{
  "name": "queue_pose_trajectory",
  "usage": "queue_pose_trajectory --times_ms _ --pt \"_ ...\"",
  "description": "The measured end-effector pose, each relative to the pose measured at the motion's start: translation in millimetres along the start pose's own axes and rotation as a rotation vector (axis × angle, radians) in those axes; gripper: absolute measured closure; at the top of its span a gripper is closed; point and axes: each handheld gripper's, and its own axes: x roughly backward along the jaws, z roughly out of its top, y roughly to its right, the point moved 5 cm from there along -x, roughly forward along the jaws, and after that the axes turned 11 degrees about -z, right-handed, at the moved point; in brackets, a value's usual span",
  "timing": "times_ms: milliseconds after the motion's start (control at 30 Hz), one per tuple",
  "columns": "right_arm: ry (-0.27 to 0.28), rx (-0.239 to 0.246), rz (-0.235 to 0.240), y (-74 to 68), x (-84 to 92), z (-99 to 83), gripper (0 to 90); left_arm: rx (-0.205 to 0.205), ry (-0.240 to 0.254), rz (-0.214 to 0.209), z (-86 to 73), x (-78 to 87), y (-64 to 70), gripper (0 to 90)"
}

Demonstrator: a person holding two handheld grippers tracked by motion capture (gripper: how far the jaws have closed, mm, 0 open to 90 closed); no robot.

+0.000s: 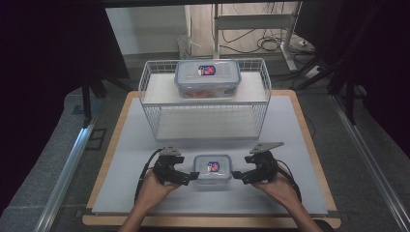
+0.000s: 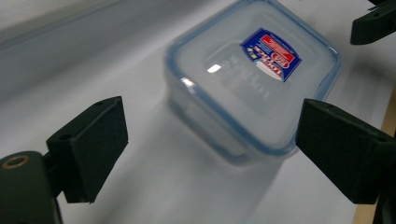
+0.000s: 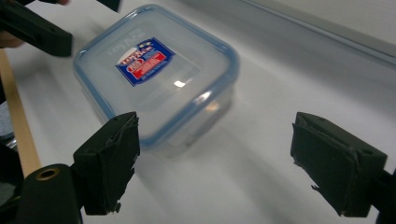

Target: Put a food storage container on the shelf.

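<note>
The small container, a clear plastic box with a blue-rimmed snap lid and a red and blue label on top, sits flat on the pale mat near the person's edge of the table, right between the two hand-held tools. The left gripper comes at it from one side and the right gripper from the other, both held low and roughly level, tips pointing inward at the box's opposite walls. Both sets of jaws stand wide with nothing between the pads; in the left gripper view the box lies ahead of the open jaws, its near corner just past them, and the right gripper view shows the same from the other side. Neither tool is pressing on the box as far as I can tell, though from above the tips look very close to its sides. My guess is the symmetric stance is for a two-sided lift, since the box looks too broad for one jaw span. Farther back stands a white wire rack with two shelves; a larger container of the same kind rests on the upper shelf, while the lower shelf looks free, a likely spot for the small one.
</note>
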Motion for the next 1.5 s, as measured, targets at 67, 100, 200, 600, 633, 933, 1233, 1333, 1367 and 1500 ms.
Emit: queue_pose_trajectory --times_ms 67,100,200,600,633,933,1233,1333,1367,1500 --pt "-0.011 -0.002 0.02 -3.1 -5.1 2.2 15.3 -0.005 -0.018 -0.005 2.0 -6.1 0.9 9.0" --pt "-0.017 0.0 0.029 -4.4 -8.0 3.4 14.6 -0.004 -0.021 -0.014 3.6 -9.7 1.2 8.9" --pt "-0.053 0.0 0.062 -8.2 -19.1 5.7 11.0 0.004 -0.024 -0.038 6.0 -15.3 0.1 9.0" --pt "-0.11 -0.046 0.18 -18.8 -34.7 8.2 17.8 0.055 -0.009 -0.112 1.9 -20.8 3.2 13.4" --pt "-0.108 -0.036 0.177 -19.0 -33.0 8.0 19.7 0.05 0.002 -0.096 1.8 -17.0 4.2 16.1" --pt "-0.071 -0.06 0.202 -17.4 -19.3 -1.5 37.8 0.06 0.014 -0.125 -8.7 -3.9 9.4 36.4" --pt "-0.054 -0.092 0.223 -16.4 -13.5 -6.6 46.8 0.105 0.049 -0.2 -15.1 1.6 6.5 45.6" --pt "-0.046 -0.094 0.238 -15.1 -11.7 -7.6 49.6 0.128 0.068 -0.238 -16.2 4.0 3.6 49.8" --pt "-0.041 -0.094 0.241 -14.9 -11.4 -7.9 50.1 0.128 0.068 -0.238 -16.4 4.2 3.7 50.4" --pt "-0.038 -0.103 0.247 -14.6 -10.3 -8.2 51.8 0.133 0.079 -0.248 -17.4 5.7 4.0 52.3"
